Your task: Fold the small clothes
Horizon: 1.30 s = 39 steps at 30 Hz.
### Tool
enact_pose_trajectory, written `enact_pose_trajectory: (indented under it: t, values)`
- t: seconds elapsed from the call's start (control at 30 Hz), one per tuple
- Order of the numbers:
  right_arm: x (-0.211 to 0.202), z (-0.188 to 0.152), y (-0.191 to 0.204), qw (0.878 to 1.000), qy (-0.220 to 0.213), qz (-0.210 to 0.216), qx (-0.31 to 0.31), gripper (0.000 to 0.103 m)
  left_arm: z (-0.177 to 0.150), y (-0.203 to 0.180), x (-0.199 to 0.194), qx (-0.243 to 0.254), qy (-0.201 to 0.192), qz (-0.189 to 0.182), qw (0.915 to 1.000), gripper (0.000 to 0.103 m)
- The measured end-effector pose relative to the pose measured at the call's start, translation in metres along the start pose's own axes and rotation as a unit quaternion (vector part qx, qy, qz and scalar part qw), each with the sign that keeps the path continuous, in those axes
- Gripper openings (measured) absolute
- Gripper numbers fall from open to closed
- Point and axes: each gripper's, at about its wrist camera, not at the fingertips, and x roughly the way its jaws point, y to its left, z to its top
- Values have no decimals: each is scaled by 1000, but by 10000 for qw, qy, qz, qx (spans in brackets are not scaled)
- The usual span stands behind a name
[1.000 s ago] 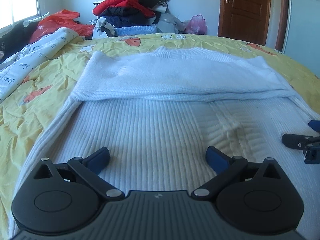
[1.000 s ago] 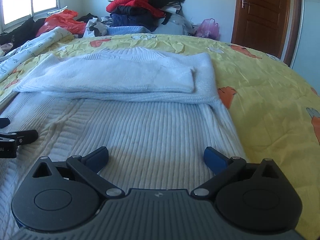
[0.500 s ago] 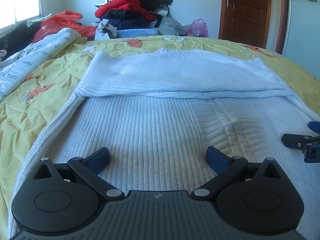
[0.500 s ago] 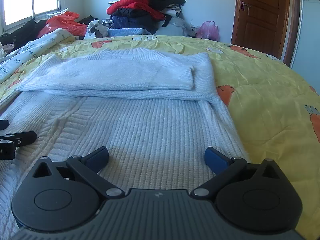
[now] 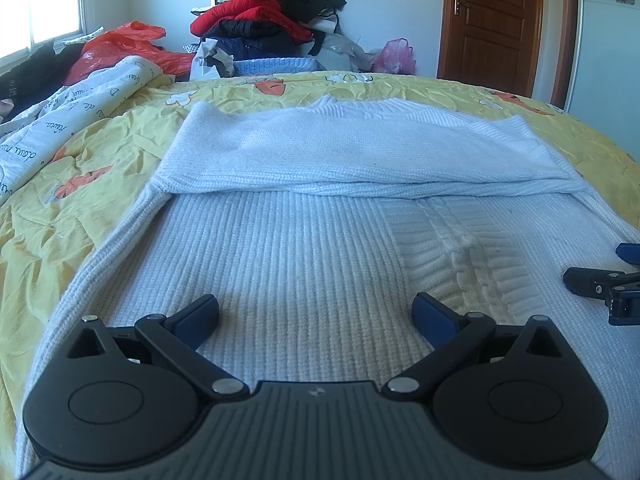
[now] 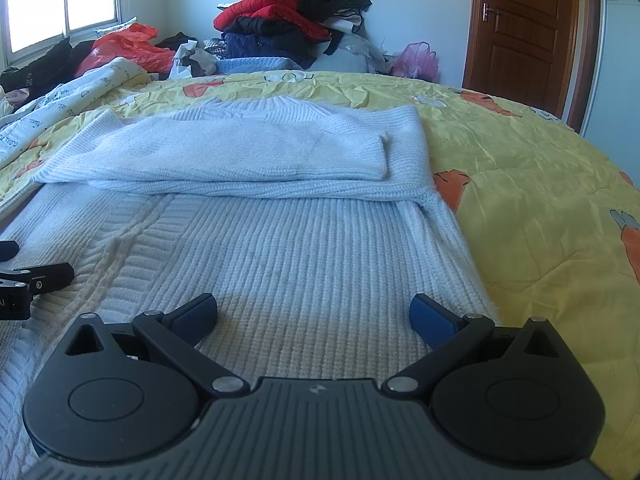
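Observation:
A white ribbed knit sweater [image 5: 312,240] lies flat on the yellow bedspread [image 5: 92,184], its sleeves folded across the chest at the far end [image 5: 360,152]. My left gripper [image 5: 316,312] is open and empty, low over the sweater's near left part. My right gripper [image 6: 314,312] is open and empty over the sweater [image 6: 304,248] near its right edge. The folded sleeves [image 6: 248,152] show in the right wrist view too. Each gripper's tip shows at the edge of the other's view: the right gripper [image 5: 604,284] and the left gripper [image 6: 28,280].
A pile of clothes [image 5: 264,20] and an orange plastic bag [image 5: 120,48] lie beyond the bed. A printed white quilt [image 5: 60,112] lies at the left. A brown door [image 5: 492,20] stands at the far right. The bedspread [image 6: 540,200] lies bare right of the sweater.
Both grippers have drawn slightly back toward the sweater's near hem and stayed open. The sweater has not moved.

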Motion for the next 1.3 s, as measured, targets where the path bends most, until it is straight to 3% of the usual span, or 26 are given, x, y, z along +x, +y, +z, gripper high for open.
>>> enact_pose_trajectory:
  t: [0.8,1.3]
  values:
    - [-4,-2,6,10000,40,-67,-55,102,0,0,0,1,7,2,10000,103]
    - [-32,-25,2,9999,41,67,-104,102,0,0,0,3,10,6,10000,103]
